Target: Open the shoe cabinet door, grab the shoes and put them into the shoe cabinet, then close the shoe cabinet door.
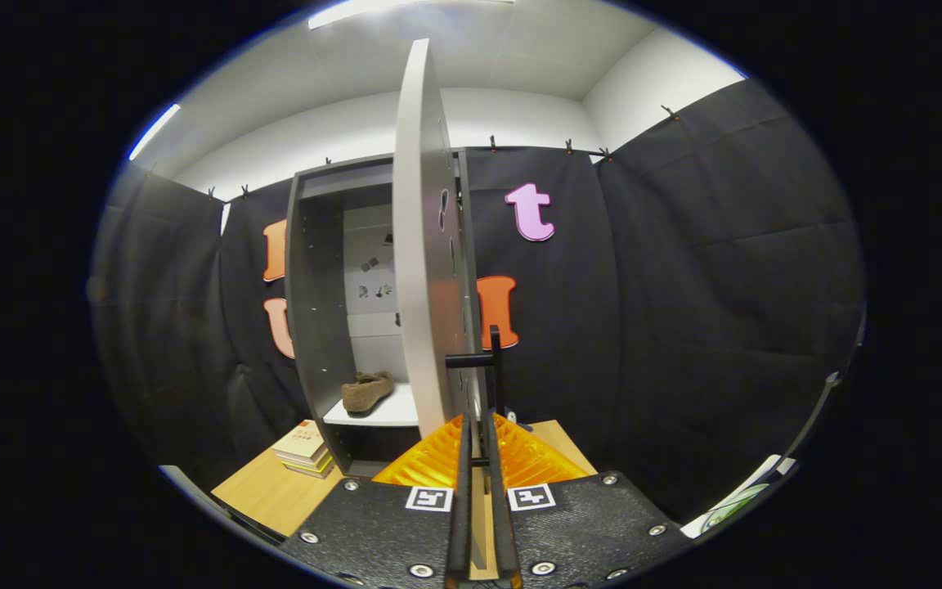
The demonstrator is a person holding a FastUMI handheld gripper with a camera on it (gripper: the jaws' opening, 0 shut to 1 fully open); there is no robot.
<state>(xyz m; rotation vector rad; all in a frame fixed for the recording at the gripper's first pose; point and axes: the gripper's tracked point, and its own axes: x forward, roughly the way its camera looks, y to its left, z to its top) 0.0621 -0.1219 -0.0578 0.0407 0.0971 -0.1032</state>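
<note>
Hand-held gripper [481,458] fingers clamp door [426,245] edge; one shoe [367,390] inside cabinet [316,311].

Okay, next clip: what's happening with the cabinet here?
A hand-held gripper has its orange fingers closed around the black handle of the shoe cabinet door. The door stands wide open, edge-on just ahead of the fingers. Inside the shoe cabinet, a brown shoe already sits on the white shelf. A stack of books lies on the wooden table beside the cabinet.
</note>
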